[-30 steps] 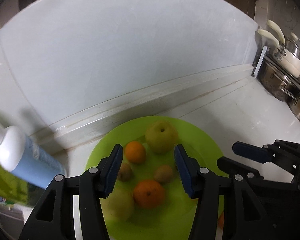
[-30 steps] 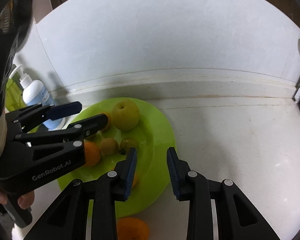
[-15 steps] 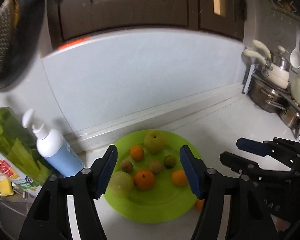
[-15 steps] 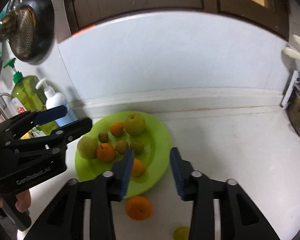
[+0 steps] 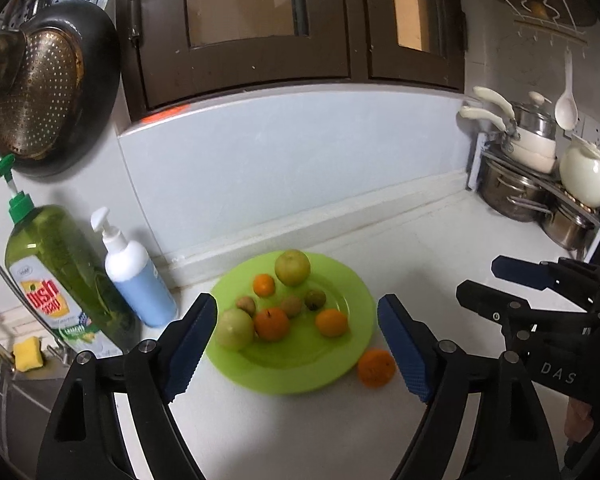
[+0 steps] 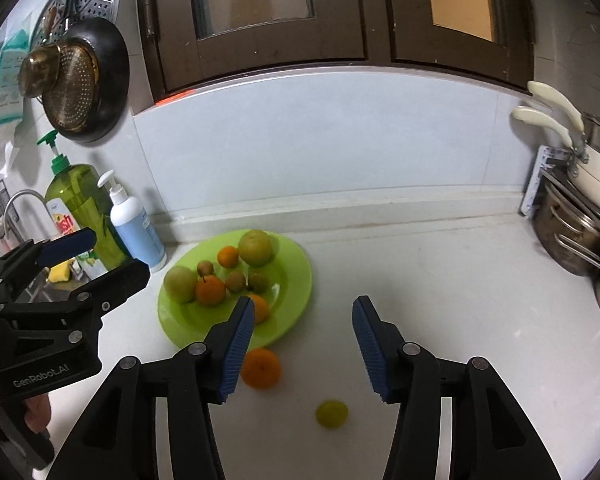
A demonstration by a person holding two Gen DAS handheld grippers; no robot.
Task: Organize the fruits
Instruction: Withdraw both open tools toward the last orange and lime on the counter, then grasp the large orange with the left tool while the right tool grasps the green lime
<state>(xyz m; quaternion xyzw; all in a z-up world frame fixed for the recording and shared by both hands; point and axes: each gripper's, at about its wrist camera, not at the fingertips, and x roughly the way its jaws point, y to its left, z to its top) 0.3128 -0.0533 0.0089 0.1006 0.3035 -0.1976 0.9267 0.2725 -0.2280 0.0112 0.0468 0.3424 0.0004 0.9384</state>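
A lime-green plate [image 5: 352, 292] [image 6: 296, 292] on the white counter carries several fruits: pears, oranges and small brown ones. One loose orange [image 5: 376, 368] [image 6: 261, 368] lies on the counter just off the plate's near rim. A small yellow-green fruit [image 6: 331, 413] lies nearer still, seen only in the right wrist view. My left gripper [image 5: 296, 344] hangs above and short of the plate, jaws opening, nothing between them. My right gripper [image 6: 304, 348] hovers over the bare counter beside the loose orange, jaws opening and empty. Each gripper appears at the edge of the other's view.
A green dish-soap bottle [image 5: 60, 276] and a white-and-blue pump bottle [image 5: 136, 276] stand left of the plate beside a sink with a tap [image 6: 18, 208]. Stacked pots [image 5: 536, 184] on a rack fill the right end. A skimmer and pan [image 5: 48, 92] hang on the wall.
Both grippers have drawn back and up from the plate and opened wider. The view has widened, showing the cabinets, the bottles, the loose orange and the small yellow-green fruit.
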